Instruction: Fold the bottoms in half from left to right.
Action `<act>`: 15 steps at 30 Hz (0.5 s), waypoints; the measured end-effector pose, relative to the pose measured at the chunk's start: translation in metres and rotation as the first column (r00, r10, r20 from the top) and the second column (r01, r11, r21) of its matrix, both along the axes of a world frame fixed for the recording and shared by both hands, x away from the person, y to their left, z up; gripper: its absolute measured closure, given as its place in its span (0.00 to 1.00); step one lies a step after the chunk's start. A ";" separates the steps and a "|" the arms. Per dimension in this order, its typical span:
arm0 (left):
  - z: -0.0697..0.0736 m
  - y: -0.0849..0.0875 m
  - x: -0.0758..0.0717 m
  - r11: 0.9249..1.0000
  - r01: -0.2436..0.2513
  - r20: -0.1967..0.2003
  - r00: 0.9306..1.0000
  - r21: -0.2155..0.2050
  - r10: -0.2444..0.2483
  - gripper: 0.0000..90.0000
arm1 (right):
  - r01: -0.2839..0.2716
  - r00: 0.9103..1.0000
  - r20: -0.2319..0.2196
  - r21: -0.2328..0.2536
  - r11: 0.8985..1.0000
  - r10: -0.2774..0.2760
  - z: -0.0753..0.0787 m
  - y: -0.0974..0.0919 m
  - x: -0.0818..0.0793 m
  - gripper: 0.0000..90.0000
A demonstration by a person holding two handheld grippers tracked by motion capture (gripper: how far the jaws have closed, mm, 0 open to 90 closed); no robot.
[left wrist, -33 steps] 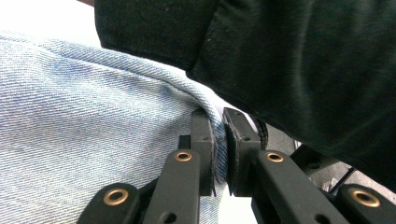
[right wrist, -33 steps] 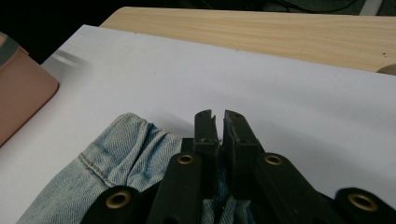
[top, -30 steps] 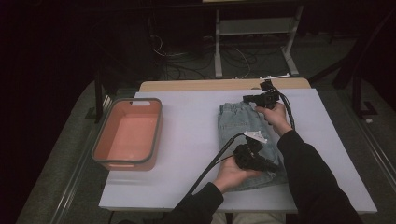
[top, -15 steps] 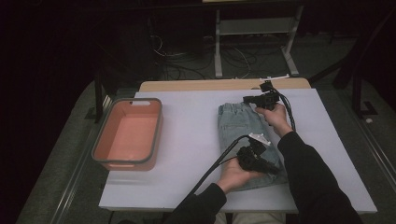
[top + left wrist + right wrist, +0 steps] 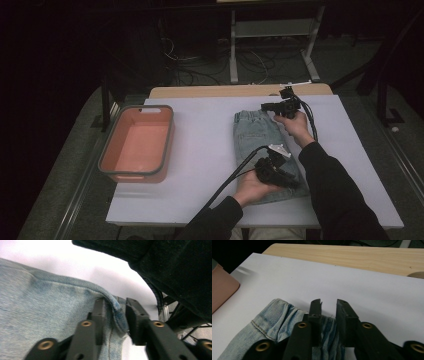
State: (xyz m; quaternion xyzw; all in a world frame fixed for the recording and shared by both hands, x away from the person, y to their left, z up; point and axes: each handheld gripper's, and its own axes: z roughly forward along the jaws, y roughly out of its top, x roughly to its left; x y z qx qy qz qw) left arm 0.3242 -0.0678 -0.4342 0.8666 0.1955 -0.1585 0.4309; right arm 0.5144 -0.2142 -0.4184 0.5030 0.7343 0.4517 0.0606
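Note:
Folded light-blue jeans (image 5: 260,145) lie on the white table top (image 5: 200,150). My left gripper (image 5: 292,184) is at their near right corner. In the left gripper view a fold of the denim hem (image 5: 50,305) sits between the jaws of the left gripper (image 5: 116,312), with a gap beside it. My right gripper (image 5: 265,106) is at the far right corner, by the waistband. In the right gripper view its jaws (image 5: 329,307) straddle bunched denim (image 5: 277,312) without pressing it. Both pairs of jaws have just been opening.
An orange-pink tub (image 5: 169,135) with a grey rim stands at the table's left, and its corner (image 5: 222,287) shows in the right gripper view. A wooden strip (image 5: 215,92) runs along the far edge. A dark sleeve (image 5: 175,270) hangs over the left gripper.
My left hand has slid slightly toward the near hem of the jeans. The right hand has stayed at the waistband corner.

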 end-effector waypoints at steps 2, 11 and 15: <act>0.002 0.002 0.000 1.000 -0.002 0.001 1.000 0.000 0.002 0.65 | 0.010 1.000 0.002 -0.005 1.000 -0.010 0.003 -0.002 -0.002 0.72; 0.011 0.008 -0.003 1.000 0.008 0.028 1.000 0.001 -0.008 0.50 | 0.058 0.998 0.012 0.003 0.998 -0.058 0.012 -0.018 -0.013 0.50; 0.015 0.010 -0.005 1.000 0.003 0.067 0.998 0.011 -0.004 0.46 | 0.061 0.998 0.008 0.015 0.998 -0.061 0.014 -0.025 -0.017 0.43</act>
